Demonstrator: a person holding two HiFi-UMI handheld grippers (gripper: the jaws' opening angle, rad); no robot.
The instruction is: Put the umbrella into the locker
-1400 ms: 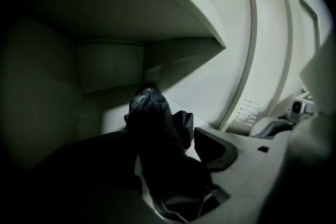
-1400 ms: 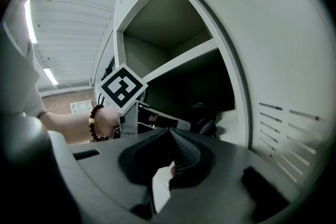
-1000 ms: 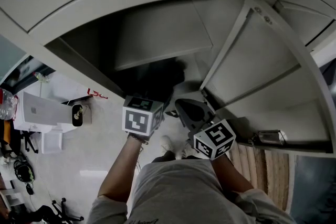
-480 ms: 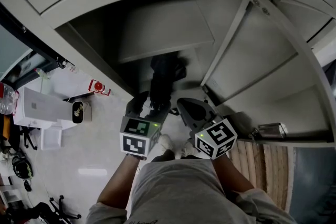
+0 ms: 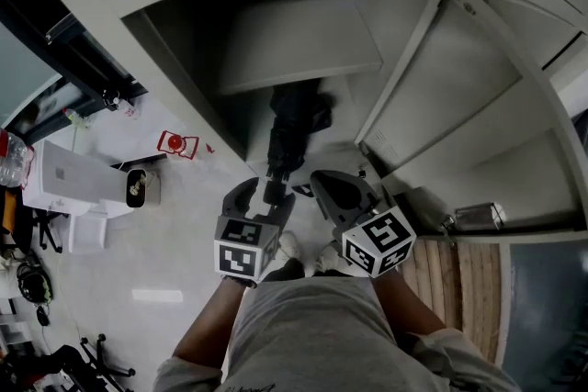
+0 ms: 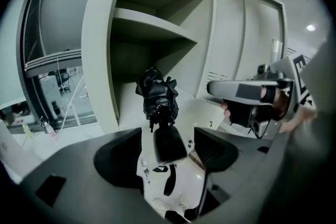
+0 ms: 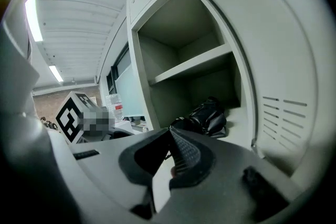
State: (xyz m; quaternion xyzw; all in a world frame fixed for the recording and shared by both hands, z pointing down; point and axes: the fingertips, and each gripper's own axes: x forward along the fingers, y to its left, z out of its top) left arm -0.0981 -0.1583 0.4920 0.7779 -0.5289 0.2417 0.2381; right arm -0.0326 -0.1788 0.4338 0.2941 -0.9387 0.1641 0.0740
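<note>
The black folded umbrella [image 5: 294, 119] lies on the floor of the open grey locker [image 5: 184, 78], under its shelf [image 5: 299, 41]. The umbrella's handle [image 5: 274, 190] sticks out over the locker's front edge. My left gripper [image 5: 268, 194] is open, its jaws standing either side of the handle [image 6: 168, 141] with a gap on each side. In the left gripper view the umbrella [image 6: 157, 94] points away into the locker. My right gripper [image 5: 323, 184] hangs just right of it, shut and empty. The right gripper view shows the umbrella [image 7: 205, 115] beyond the jaw tips [image 7: 170, 131].
The locker door [image 5: 450, 96] stands swung open at the right. The person's shoes [image 5: 299, 251] are below the grippers. On the floor at the left are a red object [image 5: 175, 144] and a white box [image 5: 64, 188]. Wooden slats [image 5: 469, 289] lie at the lower right.
My left gripper has drawn back out of the locker and opened, leaving the umbrella lying inside. The right gripper has hardly moved.
</note>
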